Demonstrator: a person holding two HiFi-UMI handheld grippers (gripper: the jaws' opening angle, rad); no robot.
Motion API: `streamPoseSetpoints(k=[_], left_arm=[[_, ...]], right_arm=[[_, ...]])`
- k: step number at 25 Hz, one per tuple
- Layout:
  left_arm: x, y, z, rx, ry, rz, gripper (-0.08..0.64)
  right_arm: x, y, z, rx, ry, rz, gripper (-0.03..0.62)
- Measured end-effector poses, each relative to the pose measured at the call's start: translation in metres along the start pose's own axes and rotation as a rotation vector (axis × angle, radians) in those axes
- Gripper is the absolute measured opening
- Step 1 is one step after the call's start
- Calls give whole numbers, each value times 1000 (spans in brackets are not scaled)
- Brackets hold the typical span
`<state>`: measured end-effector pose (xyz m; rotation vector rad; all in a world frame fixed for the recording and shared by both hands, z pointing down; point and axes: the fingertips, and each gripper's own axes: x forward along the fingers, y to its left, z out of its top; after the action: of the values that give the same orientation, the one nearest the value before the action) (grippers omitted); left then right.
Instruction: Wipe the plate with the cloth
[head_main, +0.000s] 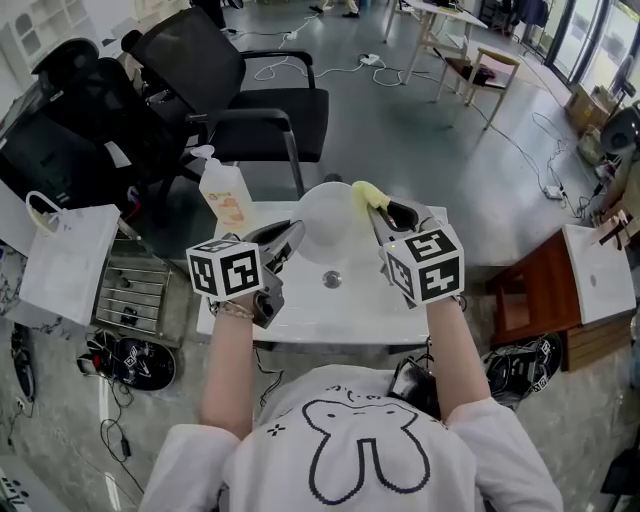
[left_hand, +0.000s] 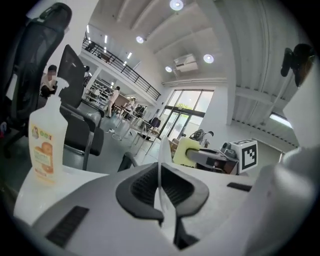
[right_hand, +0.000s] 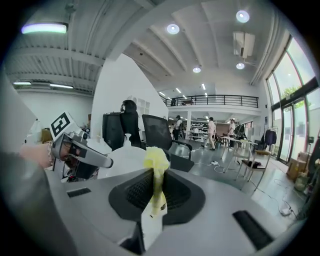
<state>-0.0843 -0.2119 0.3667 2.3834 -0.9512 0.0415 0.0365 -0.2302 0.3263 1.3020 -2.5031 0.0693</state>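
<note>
A white plate (head_main: 325, 222) is held up above the table, and my left gripper (head_main: 292, 234) is shut on its left rim. In the left gripper view the plate (left_hand: 160, 167) shows edge-on as a thin white strip pinched between the dark pads of my left gripper (left_hand: 161, 186). My right gripper (head_main: 384, 214) is shut on a yellow cloth (head_main: 366, 194) at the plate's upper right edge. In the right gripper view the cloth (right_hand: 156, 162) sticks up from the shut jaws of my right gripper (right_hand: 155, 192), with the plate (right_hand: 122, 159) just behind to the left.
A spray bottle (head_main: 224, 194) with an orange label stands at the back left of the small white table (head_main: 330, 305). Black office chairs (head_main: 245, 90) stand beyond it. A paper bag (head_main: 65, 260) and a wire rack (head_main: 135, 295) sit at the left, a wooden stool (head_main: 535, 295) at the right.
</note>
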Motion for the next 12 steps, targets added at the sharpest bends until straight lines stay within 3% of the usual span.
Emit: streamPoseSetpoints(k=[6, 12], left_arm=[[-3, -24, 30, 58, -69, -37, 17], [-2, -32, 39, 84, -110, -34, 17]], right_arm=[[0, -4, 24, -60, -29, -24, 51], [5, -10, 20, -69, -10, -62, 51]])
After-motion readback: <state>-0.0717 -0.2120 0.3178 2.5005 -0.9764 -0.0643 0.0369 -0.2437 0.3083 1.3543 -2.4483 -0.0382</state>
